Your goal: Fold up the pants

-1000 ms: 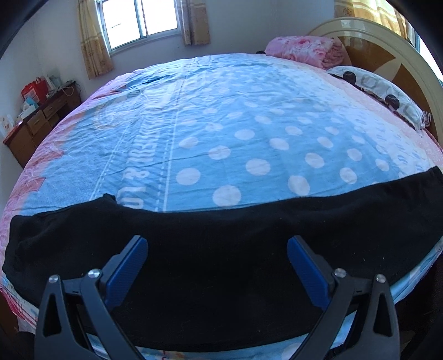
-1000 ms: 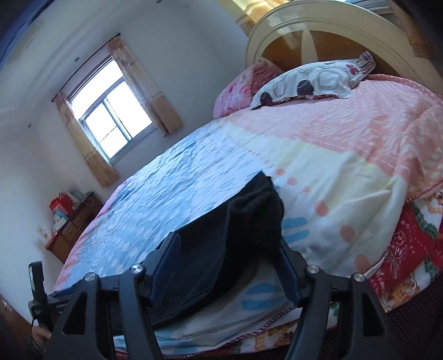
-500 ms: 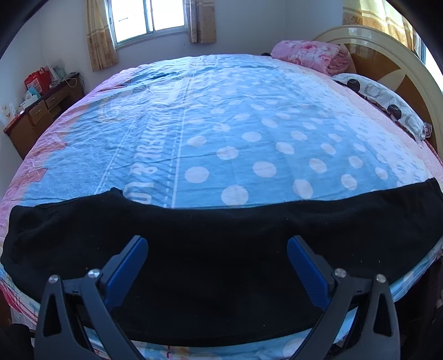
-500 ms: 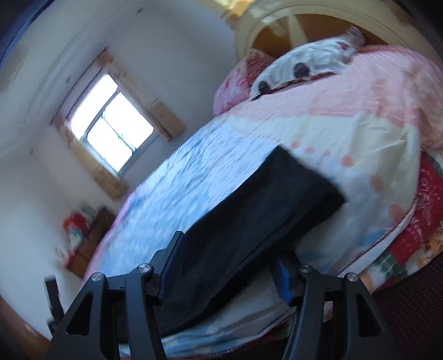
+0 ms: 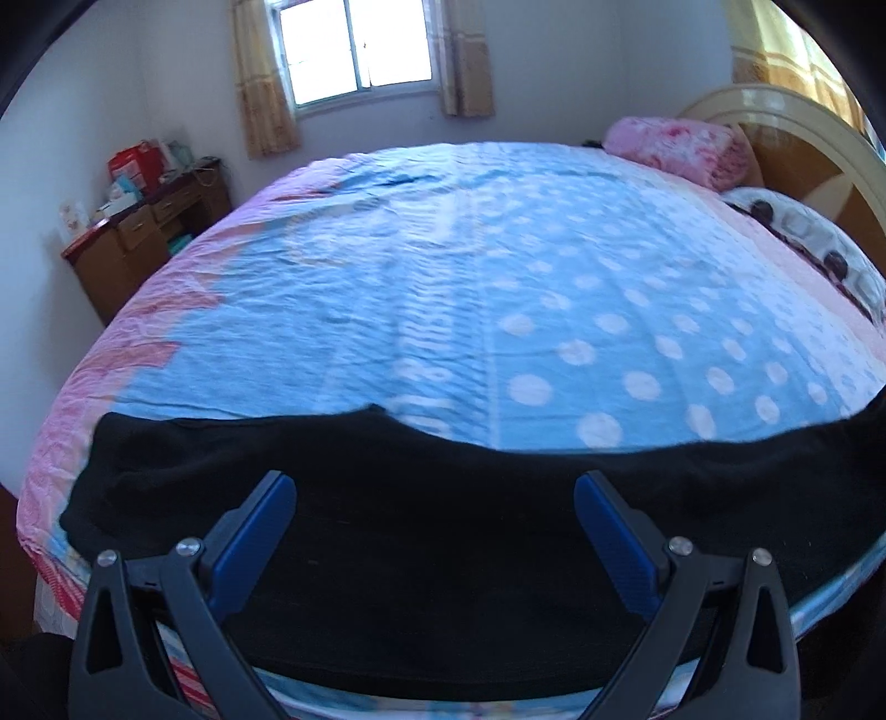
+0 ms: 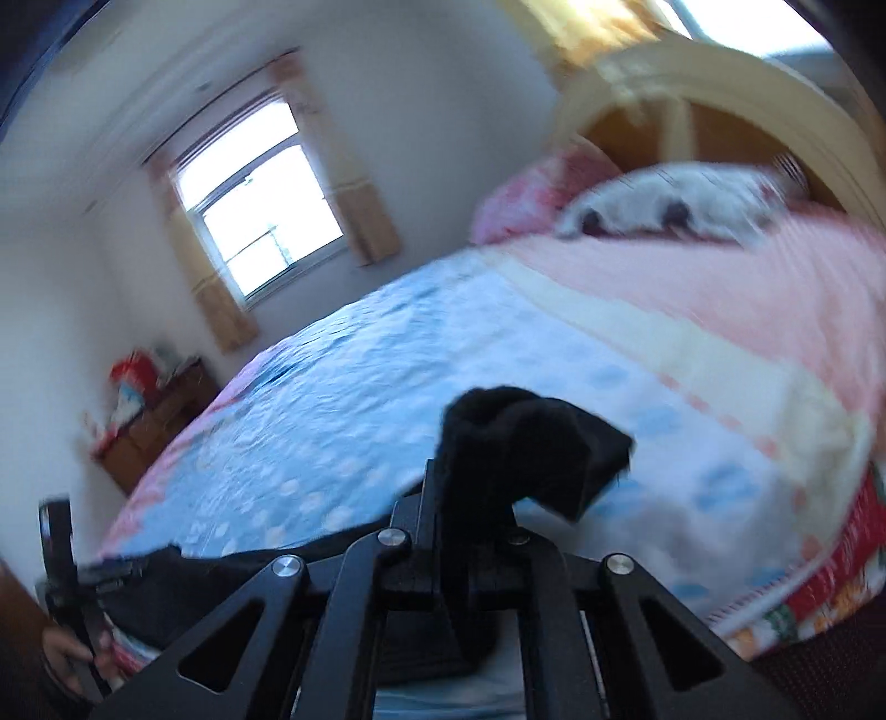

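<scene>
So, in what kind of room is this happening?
A bedroom, most likely in a home. A wide bed with a headboard and pillows fills the view, a curtained window is behind it, and a small wooden dresser stands in the corner.

- L tongs (image 5: 434, 518): jaws wide apart, angled down, nothing pinched.
- R tongs (image 6: 480, 501): jaws just closed, now clamped on cloth bunched between them.
- Hand (image 6: 66, 653) at far left of R view, gripping L tongs' handle.

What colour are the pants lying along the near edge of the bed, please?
Plain black pants; clearest in the left wrist view.
</scene>
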{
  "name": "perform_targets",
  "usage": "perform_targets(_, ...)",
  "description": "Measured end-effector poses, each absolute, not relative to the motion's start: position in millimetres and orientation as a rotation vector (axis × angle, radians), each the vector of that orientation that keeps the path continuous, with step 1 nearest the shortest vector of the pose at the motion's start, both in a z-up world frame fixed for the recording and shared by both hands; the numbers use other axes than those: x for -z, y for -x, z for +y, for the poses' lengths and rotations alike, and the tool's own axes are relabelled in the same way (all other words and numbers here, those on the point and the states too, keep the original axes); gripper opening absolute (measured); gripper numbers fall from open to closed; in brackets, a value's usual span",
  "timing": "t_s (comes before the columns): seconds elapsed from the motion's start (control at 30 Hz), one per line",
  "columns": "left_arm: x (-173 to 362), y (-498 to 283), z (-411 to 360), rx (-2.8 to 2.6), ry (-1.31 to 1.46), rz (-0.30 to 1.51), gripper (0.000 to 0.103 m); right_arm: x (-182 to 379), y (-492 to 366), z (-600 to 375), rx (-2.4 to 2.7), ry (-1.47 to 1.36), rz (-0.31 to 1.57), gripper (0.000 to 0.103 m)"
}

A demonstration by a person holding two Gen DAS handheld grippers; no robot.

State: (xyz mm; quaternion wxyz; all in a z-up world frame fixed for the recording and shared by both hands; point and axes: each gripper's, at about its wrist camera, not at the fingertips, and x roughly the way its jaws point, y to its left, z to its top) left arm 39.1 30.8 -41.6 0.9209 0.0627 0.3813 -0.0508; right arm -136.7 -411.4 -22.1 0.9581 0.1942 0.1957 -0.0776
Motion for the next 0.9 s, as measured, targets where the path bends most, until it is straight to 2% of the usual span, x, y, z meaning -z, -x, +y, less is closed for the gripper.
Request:
perform_targets(0.13, 27.1, -42.4, 74.5, 0.018, -0.067, 0.741, 0.103, -5.9, 104.0, -325.4, -0.026, -0.215, 0.407, 0.006)
perform_targets(0.23, 20.3, -45.0, 108.7, -0.043, -0.018, 0.720, 0.103, -4.8, 73.3, -242.7, -0.163, -0.042, 0.435, 0.006)
perform_targets(0.33, 23.5, -44.0, 138.8, -0.089, 0.027, 0.722, 0.103, 29.6, 45.6, -154.2, -0.287, 0.173, 0.490, 0.006)
perform_targets(0.47, 40.5, -45.4, 161.1, -0.107, 0.037, 0.749, 0.103, 93.3, 27.8, -87.5, -0.332, 0.361, 0.576, 0.005)
perform_targets(0.57, 50.4, -49.9, 171.8, -0.123, 0.039, 0.769, 0.103, 122.6, 25.9, -69.2, -0.318, 0.445, 0.599, 0.006)
perform_targets(0.9, 63.6, -60.2, 181.4, -0.071, 0.096, 0.803, 0.103, 129.6, 17.5, -50.1, -0.221, 0.554, 0.581, 0.009)
